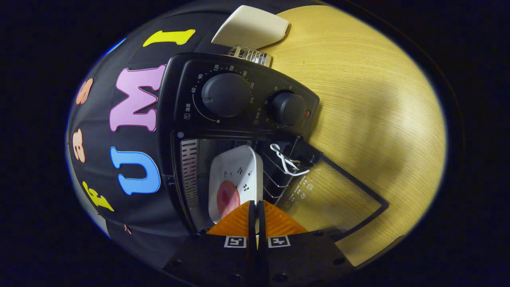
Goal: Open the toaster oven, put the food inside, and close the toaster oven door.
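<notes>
A black toaster oven (239,99) with two knobs stands on the wooden table (378,99). Its glass door (338,199) hangs fully open, with a white cord (285,161) tied at the handle. A white square plate (235,167) carrying a round pink piece of food (228,198) sits inside the oven cavity on the wire rack. My gripper (257,204) is at the oven mouth. Its fingers are nearly together, pinching the plate's near rim, and a sliver of white shows between them.
A cream-coloured flat object (251,26) lies on the table behind the oven. A small metal grille (251,54) pokes out at the oven's back. Open wooden tabletop spreads beyond the open door.
</notes>
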`<state>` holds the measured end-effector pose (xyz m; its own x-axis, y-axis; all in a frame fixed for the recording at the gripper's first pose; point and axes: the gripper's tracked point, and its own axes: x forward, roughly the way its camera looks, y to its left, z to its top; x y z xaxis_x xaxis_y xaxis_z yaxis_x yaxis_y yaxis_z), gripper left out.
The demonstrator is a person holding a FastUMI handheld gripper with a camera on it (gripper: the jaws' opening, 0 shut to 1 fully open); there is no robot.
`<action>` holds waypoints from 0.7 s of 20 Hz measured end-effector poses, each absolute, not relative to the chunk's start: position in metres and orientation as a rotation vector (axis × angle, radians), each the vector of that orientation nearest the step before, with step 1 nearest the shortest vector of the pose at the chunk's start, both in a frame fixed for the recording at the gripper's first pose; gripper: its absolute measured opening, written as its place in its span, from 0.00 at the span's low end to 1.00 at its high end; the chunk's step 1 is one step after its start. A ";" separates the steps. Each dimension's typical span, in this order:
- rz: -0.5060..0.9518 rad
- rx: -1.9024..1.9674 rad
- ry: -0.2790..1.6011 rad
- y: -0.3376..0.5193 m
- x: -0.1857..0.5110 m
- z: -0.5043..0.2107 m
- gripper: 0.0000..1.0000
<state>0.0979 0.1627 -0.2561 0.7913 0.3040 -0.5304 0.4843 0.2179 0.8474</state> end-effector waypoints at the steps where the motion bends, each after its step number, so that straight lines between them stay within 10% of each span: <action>1: -0.155 1.382 0.687 0.163 0.104 -0.257 0.05; 10: -0.125 1.394 0.655 0.186 0.126 -0.245 0.13; 14: -0.017 1.336 0.728 0.206 0.102 -0.242 0.47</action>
<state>0.1022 0.2056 -0.2425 0.7822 0.3879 -0.4875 0.4108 0.2671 0.8717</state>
